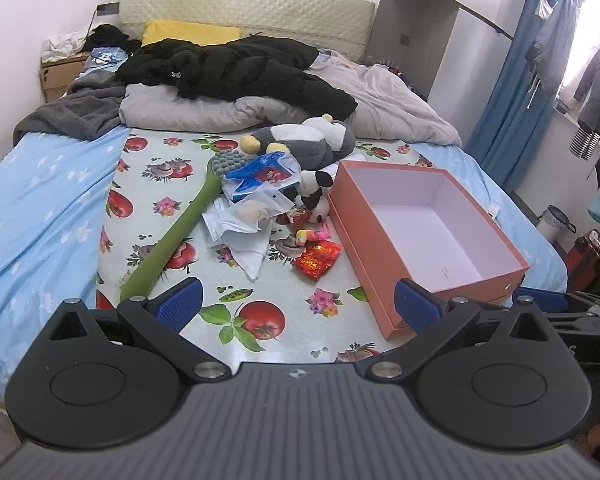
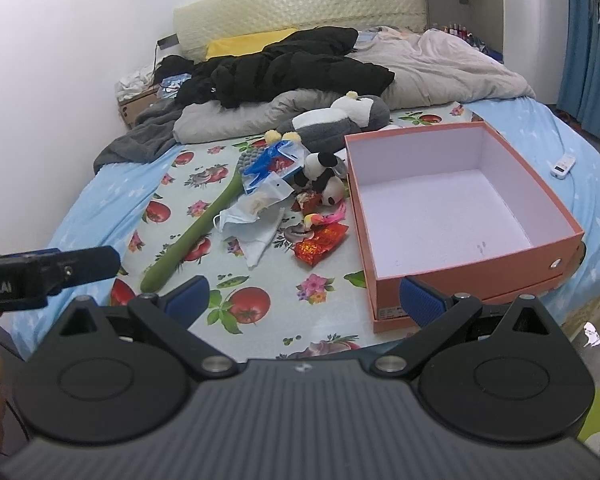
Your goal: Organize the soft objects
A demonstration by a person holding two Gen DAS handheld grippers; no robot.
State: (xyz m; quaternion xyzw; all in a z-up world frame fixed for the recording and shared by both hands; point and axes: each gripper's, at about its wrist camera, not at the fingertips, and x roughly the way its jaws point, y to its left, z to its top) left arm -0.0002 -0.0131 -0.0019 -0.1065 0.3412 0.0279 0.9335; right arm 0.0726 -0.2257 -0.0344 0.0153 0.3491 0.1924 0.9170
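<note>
An empty orange box (image 1: 384, 256) (image 2: 476, 272) with a white inside lies on the fruit-print sheet. Left of it is a pile: a grey and white plush (image 1: 312, 138) (image 2: 340, 120), a small panda plush (image 1: 316, 194) (image 2: 324, 176), a long green soft stick (image 1: 176, 232) (image 2: 196, 232), a blue packet (image 1: 260, 174) (image 2: 268, 166), a face mask (image 1: 236, 220) (image 2: 240, 218), a pink toy (image 1: 312, 235) (image 2: 324, 218) and a red foil packet (image 1: 318, 258) (image 2: 320, 242). My left gripper (image 1: 298, 304) and right gripper (image 2: 304, 300) hover open at the bed's near edge, holding nothing.
A black jacket (image 1: 236, 68) (image 2: 292, 64) lies on a grey duvet (image 1: 380, 100) (image 2: 440, 64) at the head of the bed, with a yellow pillow (image 1: 188, 32) behind. A white remote (image 2: 563, 166) lies right of the box. Blue curtains (image 1: 512, 80) and hanging clothes fill the right side.
</note>
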